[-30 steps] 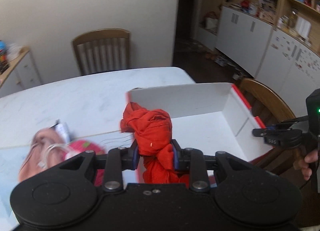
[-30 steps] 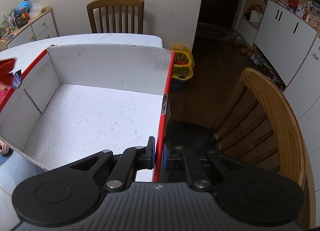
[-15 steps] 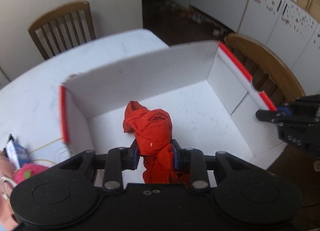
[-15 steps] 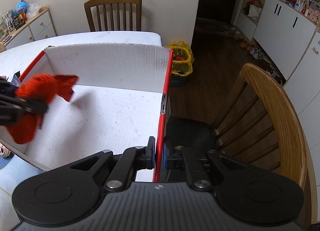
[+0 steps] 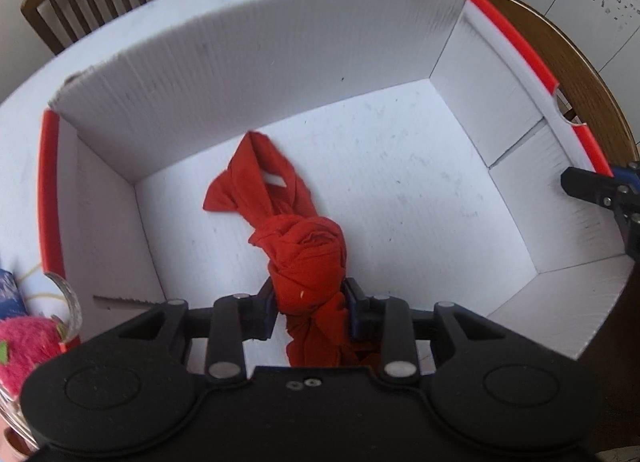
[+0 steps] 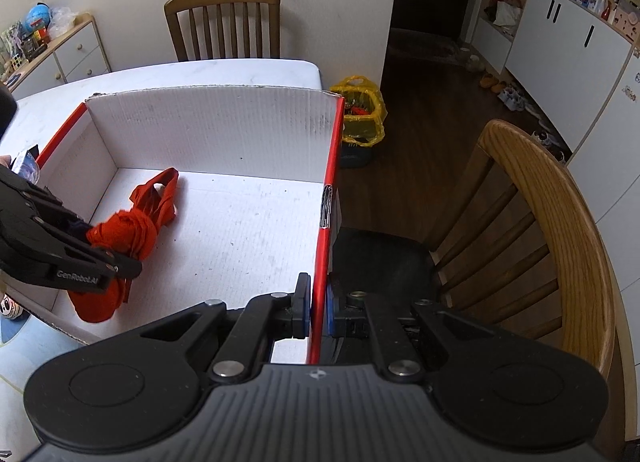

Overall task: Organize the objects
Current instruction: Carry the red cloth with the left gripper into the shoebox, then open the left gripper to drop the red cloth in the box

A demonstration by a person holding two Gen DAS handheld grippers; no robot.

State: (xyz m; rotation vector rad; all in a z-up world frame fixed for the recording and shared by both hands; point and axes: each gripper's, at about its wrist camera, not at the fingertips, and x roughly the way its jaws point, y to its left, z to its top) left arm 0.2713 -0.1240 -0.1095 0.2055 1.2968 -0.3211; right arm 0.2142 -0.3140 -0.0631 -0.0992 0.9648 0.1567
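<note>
A knotted red cloth lies along the floor of a white corrugated box with red-edged side walls. My left gripper points steeply down into the box. Its jaws are opening, and the pads still touch the knot on both sides. In the right wrist view the red cloth sits at the left of the box, its far end resting on the floor. My right gripper is shut on the box's red-edged right wall and shows at the right in the left wrist view.
The box stands on a white table. A pink plush toy and a small blue packet lie left of the box. A wooden chair is close on the right, another chair beyond the table, a yellow bag on the floor.
My left gripper carried the red cloth over the box's left wall and down inside, tilting to point more steeply down. The cloth's far end now rests on the box floor. The right gripper stayed still.
</note>
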